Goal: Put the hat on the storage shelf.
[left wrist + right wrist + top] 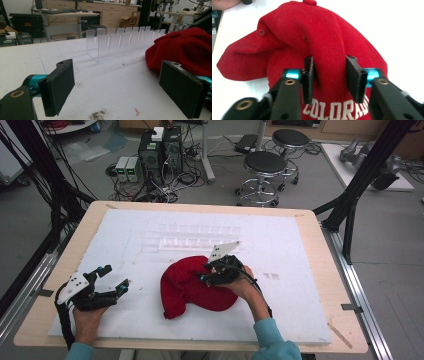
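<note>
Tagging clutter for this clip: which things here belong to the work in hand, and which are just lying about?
In the job:
- red cap, a fold pinched between the right gripper fingers
- left gripper, open, resting nearby

Lying about:
- clear slotted rack on the white foam board
- stools and computer boxes on the floor

Left side: bare bench [115,315] around the left claw [116,279], open passage to the red cap [192,287].
Far side: clear slotted rack [192,237] blocks the way just behind the cap.
Right side: open bench.
</note>
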